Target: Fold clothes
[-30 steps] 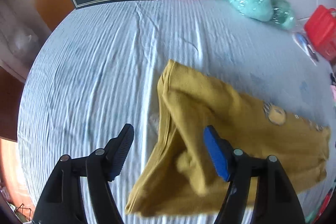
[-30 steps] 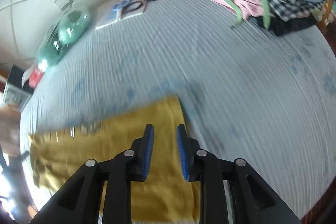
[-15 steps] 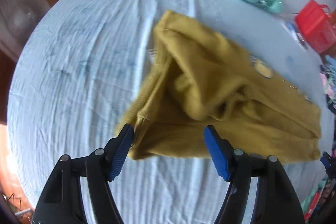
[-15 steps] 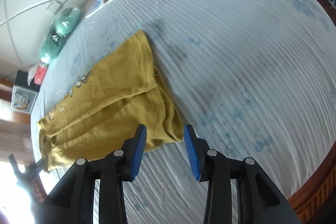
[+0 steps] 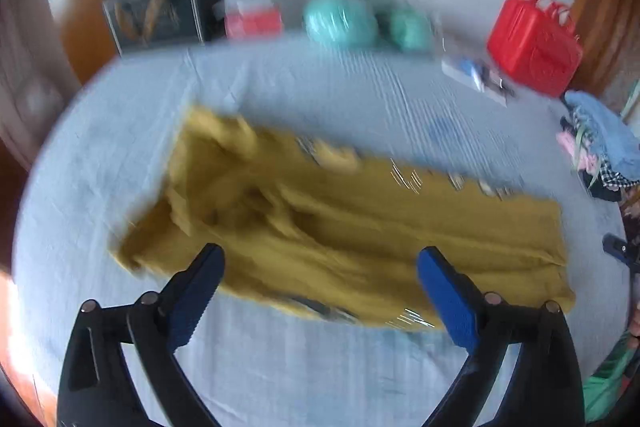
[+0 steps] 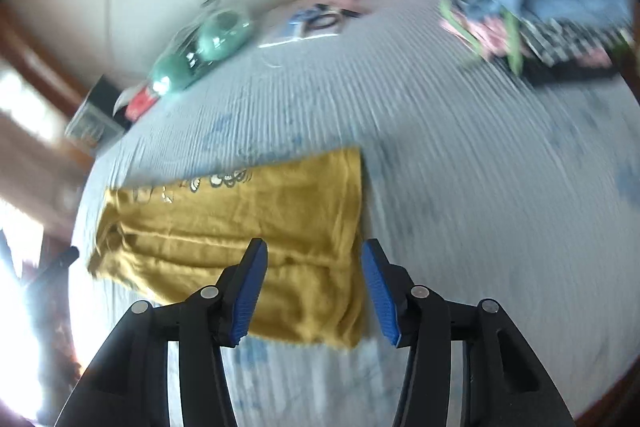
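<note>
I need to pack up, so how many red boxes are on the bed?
1. The red box sits at the far edge of the bed by the wall, beside the clothes pile. The smaller pink-red tissue pack is separate.

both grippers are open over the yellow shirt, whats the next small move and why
Probably lower the right gripper onto the near right corner of the mustard-yellow shirt and close on it. The shirt lies folded into a long strip on the blue bedsheet; both the right and left gripper are open, holding nothing.
</note>
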